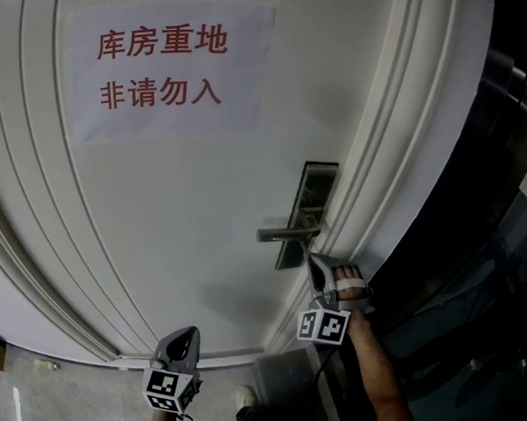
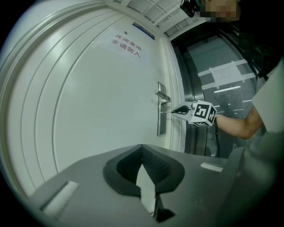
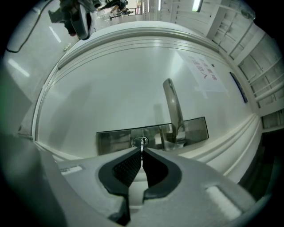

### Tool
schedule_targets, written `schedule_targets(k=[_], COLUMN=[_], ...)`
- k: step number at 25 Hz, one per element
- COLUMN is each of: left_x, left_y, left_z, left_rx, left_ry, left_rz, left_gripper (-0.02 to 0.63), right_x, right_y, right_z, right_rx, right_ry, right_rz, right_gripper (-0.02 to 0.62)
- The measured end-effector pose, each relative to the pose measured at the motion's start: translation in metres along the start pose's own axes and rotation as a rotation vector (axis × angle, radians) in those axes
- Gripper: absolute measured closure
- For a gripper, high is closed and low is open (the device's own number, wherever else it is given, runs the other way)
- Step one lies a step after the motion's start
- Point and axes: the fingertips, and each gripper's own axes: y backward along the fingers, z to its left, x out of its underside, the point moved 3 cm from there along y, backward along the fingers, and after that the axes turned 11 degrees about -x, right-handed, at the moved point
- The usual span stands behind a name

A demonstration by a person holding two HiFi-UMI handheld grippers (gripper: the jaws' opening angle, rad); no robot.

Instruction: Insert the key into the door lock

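Observation:
A white door (image 1: pixel 182 211) carries a metal lock plate (image 1: pixel 315 192) with a lever handle (image 1: pixel 285 233). My right gripper (image 3: pixel 142 151) points level at the plate and is shut on a small metal key (image 3: pixel 142 144). The key's tip sits at the round keyhole (image 3: pixel 137 141), beside the handle (image 3: pixel 172 106). In the left gripper view the key (image 2: pixel 166 112) bridges the right gripper (image 2: pixel 179 110) and the plate (image 2: pixel 160 126). My left gripper (image 2: pixel 142 146) hangs back from the door, jaws together with nothing in them. In the head view it is low and left (image 1: pixel 185 340), and the right gripper (image 1: pixel 319 266) is under the handle.
A paper sign with red characters (image 1: pixel 163 68) is stuck high on the door. Raised door-frame mouldings (image 1: pixel 395 149) run along the lock side. Beyond them is dark glass (image 1: pixel 503 259). Pale floor tiles (image 1: pixel 52 403) show at the lower left.

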Motion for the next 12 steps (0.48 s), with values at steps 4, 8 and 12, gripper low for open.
schedule_targets(k=[4,8,12], left_x=[0.0004,0.0015,0.0018], left_y=[0.0004,0.0011,0.0024], left_z=[-0.0007,-0.0004,0.0031], left_rx=[0.001,0.002,-0.007], left_ry=[0.004,0.006,0.013], left_rz=[0.0,-0.001,-0.005], left_gripper=[0.604,0.604,0.604], right_x=[0.0001,-0.0016,-0.0041], right_y=[-0.0002,-0.005,-0.009], right_z=[-0.0017,-0.004,-0.0055], right_rx=[-0.005,-0.009,-0.017], right_ry=[0.011,0.045,0.049], right_rz=[0.015,0.044,0.054], right_gripper=[0.584,0.584,0.584])
